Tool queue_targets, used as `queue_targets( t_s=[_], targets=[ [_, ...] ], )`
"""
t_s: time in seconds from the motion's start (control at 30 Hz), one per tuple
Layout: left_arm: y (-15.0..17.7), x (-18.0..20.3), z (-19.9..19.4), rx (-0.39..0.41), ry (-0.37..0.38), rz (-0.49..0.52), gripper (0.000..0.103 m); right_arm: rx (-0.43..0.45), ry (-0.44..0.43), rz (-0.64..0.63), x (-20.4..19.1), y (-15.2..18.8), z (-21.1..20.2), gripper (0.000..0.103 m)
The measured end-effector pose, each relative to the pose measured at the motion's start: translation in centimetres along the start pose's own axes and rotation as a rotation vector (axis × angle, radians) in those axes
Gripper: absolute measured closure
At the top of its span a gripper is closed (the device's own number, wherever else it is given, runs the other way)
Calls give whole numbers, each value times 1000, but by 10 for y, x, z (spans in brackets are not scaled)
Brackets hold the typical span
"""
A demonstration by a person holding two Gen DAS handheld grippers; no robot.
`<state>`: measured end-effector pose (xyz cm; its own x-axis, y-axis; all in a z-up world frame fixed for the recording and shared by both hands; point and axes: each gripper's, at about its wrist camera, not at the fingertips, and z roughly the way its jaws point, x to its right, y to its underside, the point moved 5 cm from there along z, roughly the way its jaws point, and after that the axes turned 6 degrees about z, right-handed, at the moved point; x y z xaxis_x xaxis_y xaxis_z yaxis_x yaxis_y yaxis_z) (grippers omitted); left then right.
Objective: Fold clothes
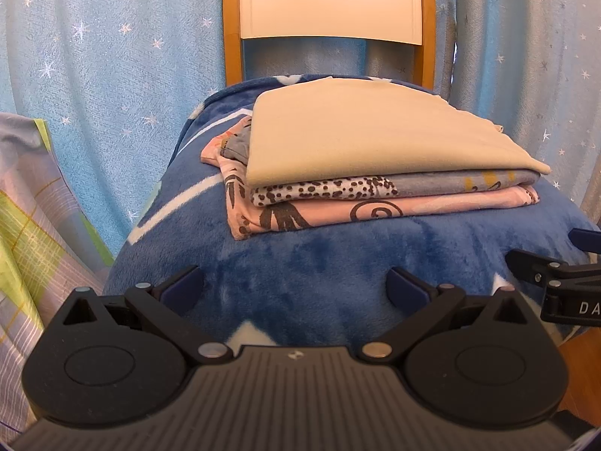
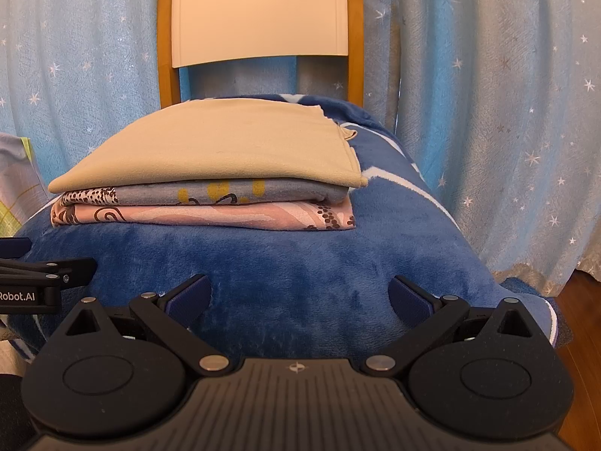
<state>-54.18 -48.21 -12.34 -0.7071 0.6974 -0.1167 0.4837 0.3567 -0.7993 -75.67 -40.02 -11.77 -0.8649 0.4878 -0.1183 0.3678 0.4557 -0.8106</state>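
Three folded garments sit stacked on a blue fleece blanket [image 1: 300, 263] draped over a chair seat: a cream piece [image 1: 368, 131] on top, a grey one with yellow print and a spotted section [image 1: 432, 182] under it, and a pink patterned one [image 1: 375, 212] at the bottom. Only the stack's front folds show; the lower two layers are mostly hidden under the cream piece, so garment types can't be told. Behind the stack the chair back [image 1: 330, 0], white panel in an orange-wood frame, is cut off at the frame top. Pale blue star-print curtains [image 1: 112, 56] hang behind the chair. Left of the stack, a plaid green-grey fabric [image 1: 22, 225] is cropped by the edge, hard to identify. Left hand-held gripper [image 1: 295, 287] sits in front of the stack over the blanket, fingers spread wide, gripping nothing. Right hand-held gripper [image 2: 300, 297] is likewise in front of the stack, fingers wide apart, nothing between them; only part of it shows at the right edge of the left wrist view. The seat itself is fully covered by the blanket. Wood floor [image 2: 578, 300] shows right of the chair, partly cut off.
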Motion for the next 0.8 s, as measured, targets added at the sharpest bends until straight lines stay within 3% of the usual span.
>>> queue_targets(
  t_s=[0.8],
  targets=[
    [-1,2,-1,-10,-11,1,0,-6,-7,-2,2,-1,2,0]
  ],
)
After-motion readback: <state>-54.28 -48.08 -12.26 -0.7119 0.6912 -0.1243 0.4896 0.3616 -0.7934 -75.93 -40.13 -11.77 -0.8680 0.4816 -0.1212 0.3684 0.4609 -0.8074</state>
